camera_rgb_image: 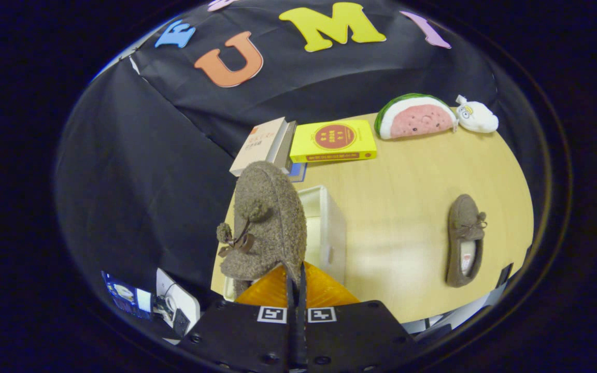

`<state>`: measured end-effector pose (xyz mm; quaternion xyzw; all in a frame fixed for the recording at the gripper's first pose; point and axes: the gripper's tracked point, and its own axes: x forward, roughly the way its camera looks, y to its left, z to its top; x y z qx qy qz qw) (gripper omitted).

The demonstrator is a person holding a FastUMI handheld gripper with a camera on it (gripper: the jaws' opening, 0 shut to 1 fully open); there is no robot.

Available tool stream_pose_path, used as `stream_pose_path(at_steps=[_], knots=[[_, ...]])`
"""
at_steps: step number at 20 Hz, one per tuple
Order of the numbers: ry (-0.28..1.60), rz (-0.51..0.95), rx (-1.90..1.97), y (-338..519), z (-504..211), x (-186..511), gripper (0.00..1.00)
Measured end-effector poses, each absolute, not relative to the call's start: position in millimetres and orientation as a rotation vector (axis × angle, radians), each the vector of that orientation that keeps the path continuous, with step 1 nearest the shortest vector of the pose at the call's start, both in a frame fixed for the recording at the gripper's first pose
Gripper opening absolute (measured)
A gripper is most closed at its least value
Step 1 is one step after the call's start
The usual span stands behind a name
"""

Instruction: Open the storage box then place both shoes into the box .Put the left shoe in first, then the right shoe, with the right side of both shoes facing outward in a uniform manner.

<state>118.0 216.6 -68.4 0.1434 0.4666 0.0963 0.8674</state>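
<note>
A fuzzy brown slipper [267, 223] with a small bow and pompoms hangs from my gripper [295, 280], whose two fingers are pressed together on the edge of its opening. The slipper is in the air over the open white storage box [332, 228], covering most of the box's inside. The second brown slipper [465, 239] lies flat on the wooden table [402, 176], well to the right of the box, sole down.
Beyond the box lie a yellow book [335, 141] and a pale book [262, 146] near the cloth wall. A watermelon-slice plush [415, 116] and a small white plush [477, 116] sit at the table's far edge. A white device with cables [176, 305] lies below the table's left side.
</note>
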Motion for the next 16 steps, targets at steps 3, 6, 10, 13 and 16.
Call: stream_pose_path(at_steps=[3, 6, 10, 13, 16], knots=[[1.021, 0.148, 0.322, 246.9, -112.3, 137.0, 0.0], [1.1, 0.098, 0.343, 266.6, -163.1, 143.2, 0.0], [1.176, 0.033, 0.314, 282.0, -213.1, 154.6, 0.0], [1.22, 0.015, 0.277, 297.2, -239.2, 161.9, 0.0], [1.215, 0.018, 0.214, 303.2, -243.8, 166.1, 0.01]])
